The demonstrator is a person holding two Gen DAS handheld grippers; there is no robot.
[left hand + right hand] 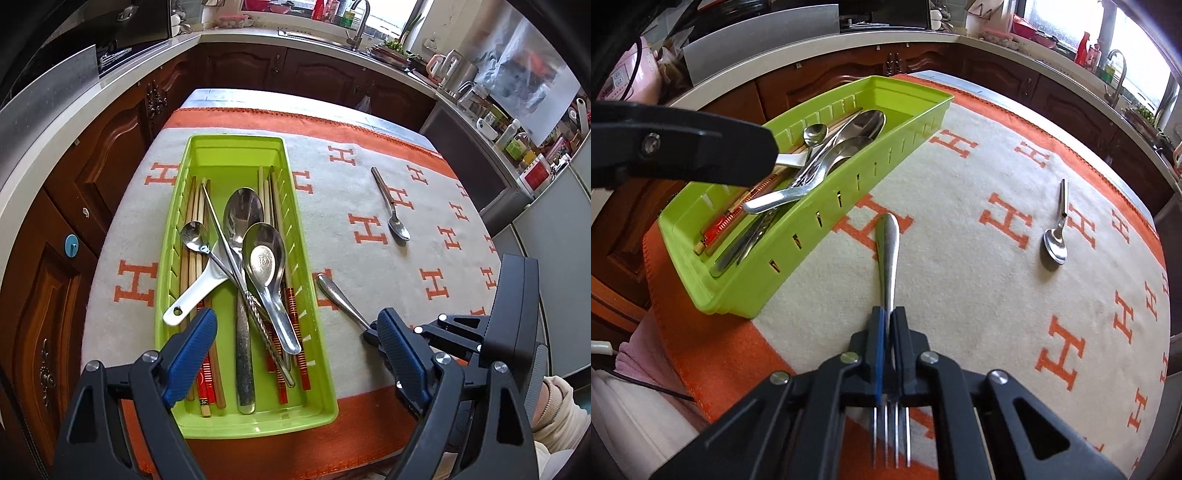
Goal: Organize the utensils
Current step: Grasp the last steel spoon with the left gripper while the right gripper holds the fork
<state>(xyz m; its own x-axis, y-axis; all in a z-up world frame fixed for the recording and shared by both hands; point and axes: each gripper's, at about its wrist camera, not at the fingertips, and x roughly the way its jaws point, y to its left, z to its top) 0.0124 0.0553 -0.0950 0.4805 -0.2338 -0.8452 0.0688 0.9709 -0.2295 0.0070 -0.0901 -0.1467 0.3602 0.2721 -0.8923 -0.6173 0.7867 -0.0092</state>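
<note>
A green utensil tray [236,147] [827,206] lies on the cloth and holds several spoons [264,258] and chopsticks. My left gripper [295,343] is open and empty, hovering over the tray's near end. My right gripper [888,317] is shut on a metal fork [888,243] just right of the tray; the handle points away and the tines stick back toward the camera. The fork handle shows in the left wrist view [338,295], with the right gripper [373,334] at its end. A small metal spoon [393,206] [1056,236] lies loose on the cloth to the right.
The table carries a white cloth with orange H marks and an orange border [258,122] [997,295]. Dark wood cabinets and a white counter [110,85] ring the table. A sink and bottles stand at the back [354,22].
</note>
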